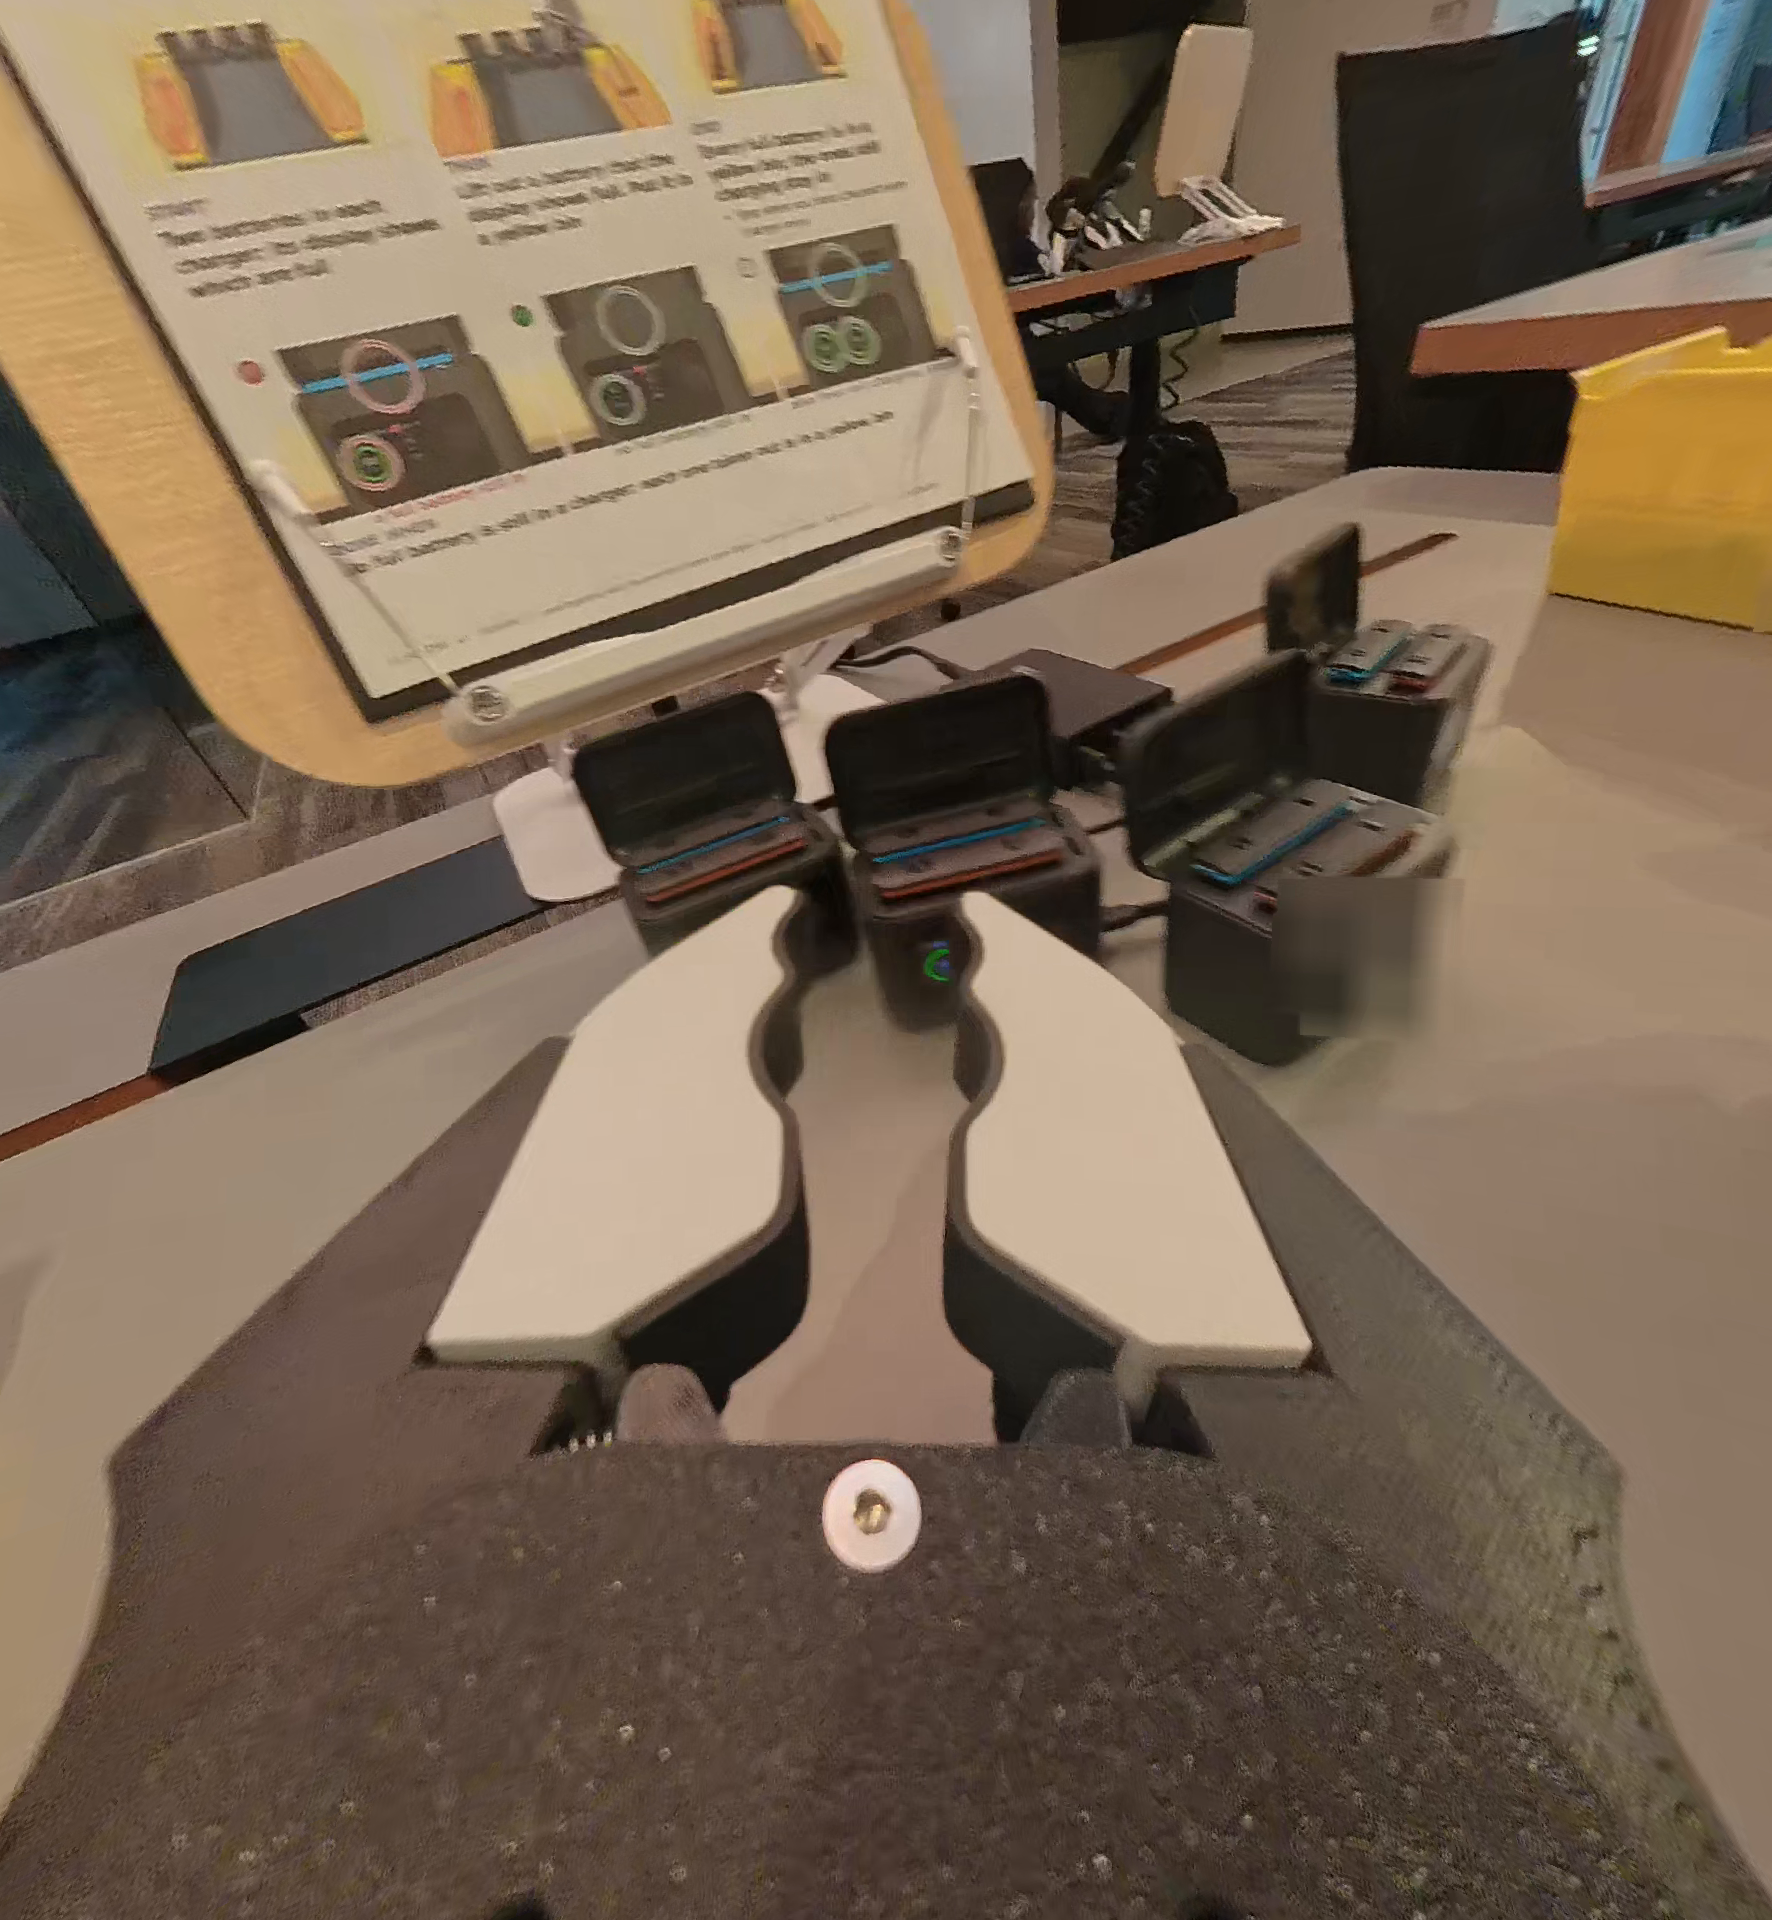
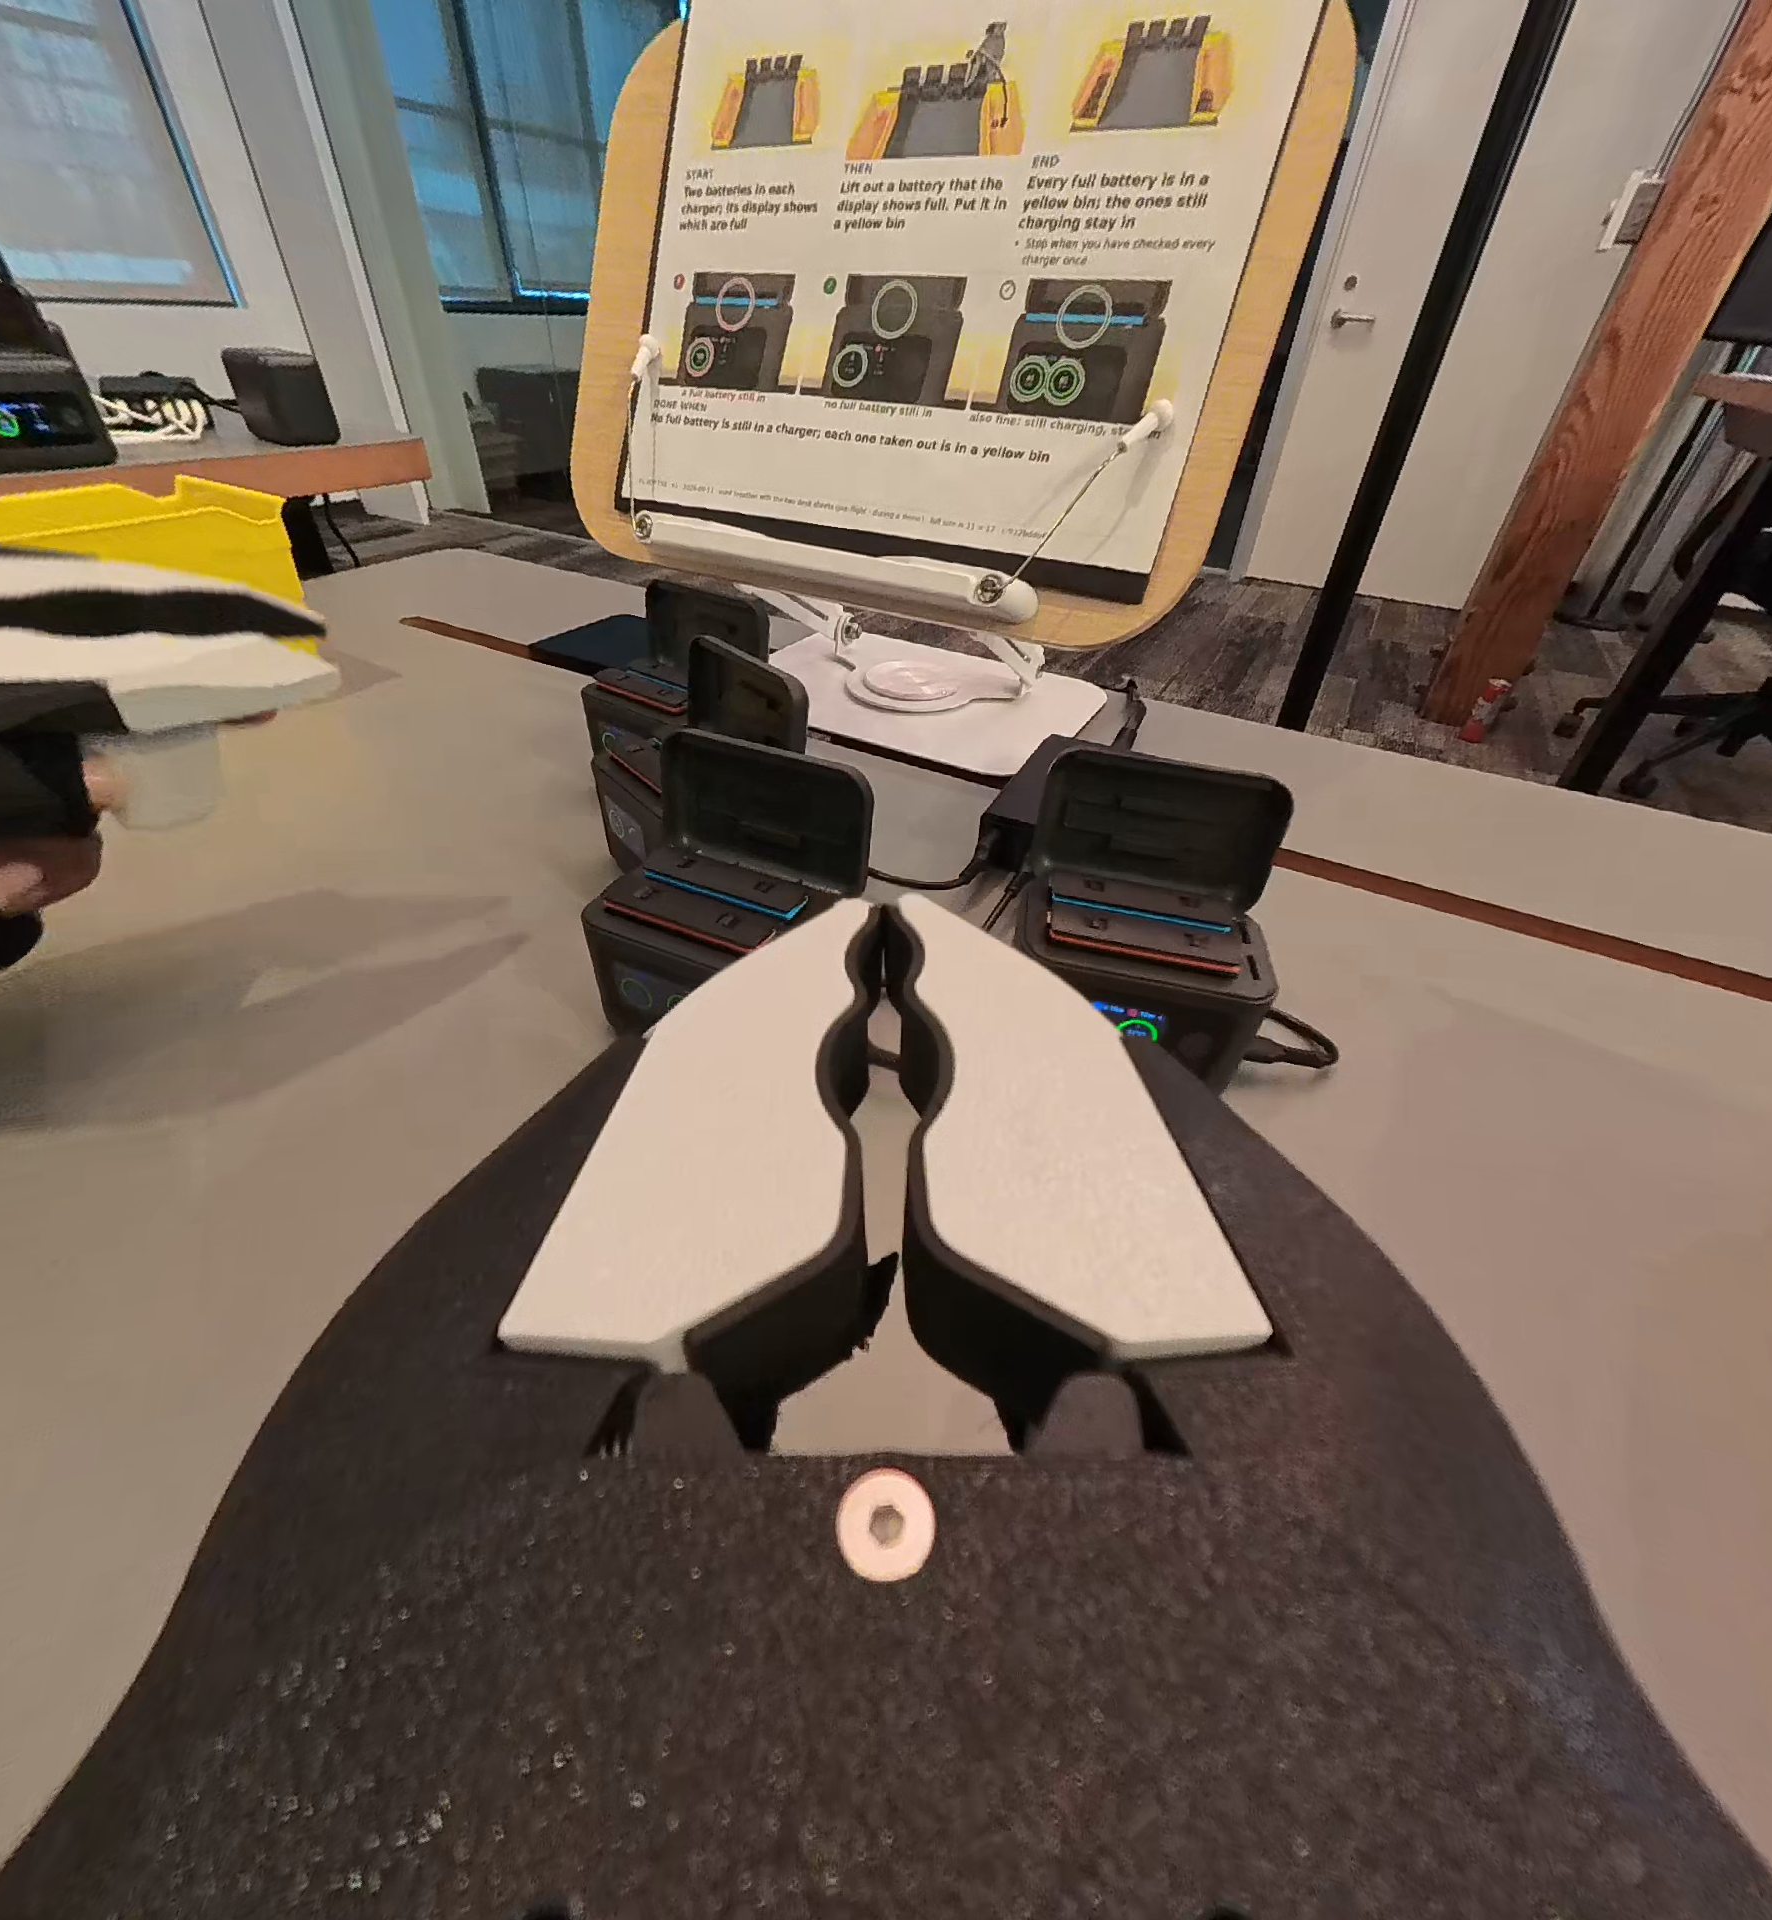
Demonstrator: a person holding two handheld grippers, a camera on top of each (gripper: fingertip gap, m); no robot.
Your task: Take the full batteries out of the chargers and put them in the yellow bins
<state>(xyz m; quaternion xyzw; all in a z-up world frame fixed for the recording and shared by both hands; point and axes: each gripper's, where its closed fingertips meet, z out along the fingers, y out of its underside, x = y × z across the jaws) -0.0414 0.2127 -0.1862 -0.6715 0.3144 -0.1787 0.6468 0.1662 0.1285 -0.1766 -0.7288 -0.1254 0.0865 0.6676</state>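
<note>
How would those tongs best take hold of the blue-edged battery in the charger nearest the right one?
Probably by its raised top edge, from above. The blue-edged battery stands in its slot in the charger with only a thin strip showing. The open lid blocks the back, so come down from the front, tongs across its flat faces.

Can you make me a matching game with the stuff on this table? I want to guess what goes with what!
Things:
1. left tongs
2. right tongs
3. bin
4. charger lids

States:
A. yellow
B. flipped up
C. open, empty
D. shut, empty

Pairs: 1-C, 2-D, 3-A, 4-B
</note>
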